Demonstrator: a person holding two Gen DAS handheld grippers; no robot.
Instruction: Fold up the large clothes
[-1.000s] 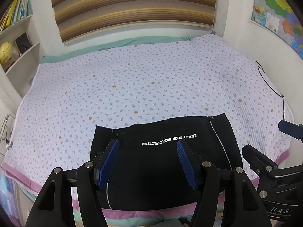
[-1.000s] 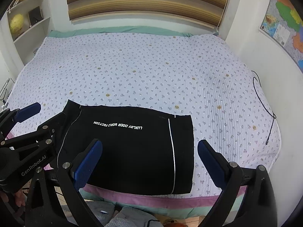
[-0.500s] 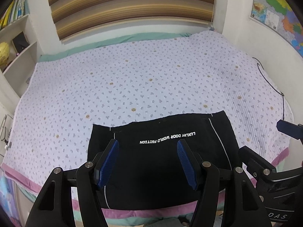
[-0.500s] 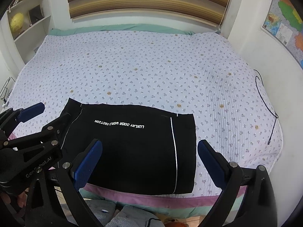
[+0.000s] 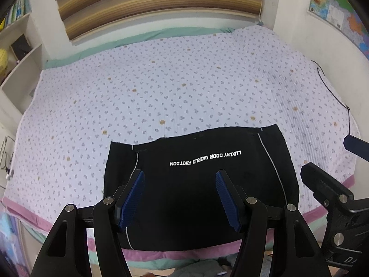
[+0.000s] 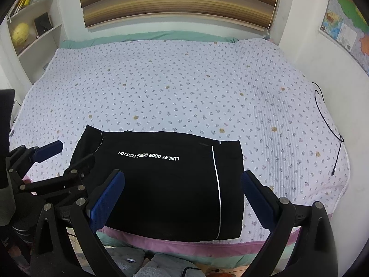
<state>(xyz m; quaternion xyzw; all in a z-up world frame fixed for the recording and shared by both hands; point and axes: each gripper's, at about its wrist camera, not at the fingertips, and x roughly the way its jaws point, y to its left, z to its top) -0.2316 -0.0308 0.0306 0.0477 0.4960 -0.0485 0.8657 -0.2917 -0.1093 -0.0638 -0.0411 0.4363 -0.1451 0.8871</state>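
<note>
A black garment point(image 5: 196, 184) with white piping and white lettering lies folded into a flat rectangle at the near edge of the bed; it also shows in the right wrist view point(image 6: 166, 184). My left gripper point(image 5: 180, 196) is open and empty, held above the garment's near part. My right gripper point(image 6: 182, 198) is open wide and empty, also above the garment. The right gripper shows at the right edge of the left wrist view point(image 5: 334, 191), and the left gripper at the left of the right wrist view point(image 6: 46, 161).
The bed point(image 6: 184, 87) has a lilac flowered quilt with a pink border. A black cable point(image 6: 332, 124) lies along its right edge by the wall. White shelves point(image 6: 34, 30) stand at the left. Clothes lie on the floor point(image 6: 138, 263) below the bed's near edge.
Both grippers have drawn back and up a little from the garment, so it sits slightly farther in both views. The garment has not moved. Both stay open.
</note>
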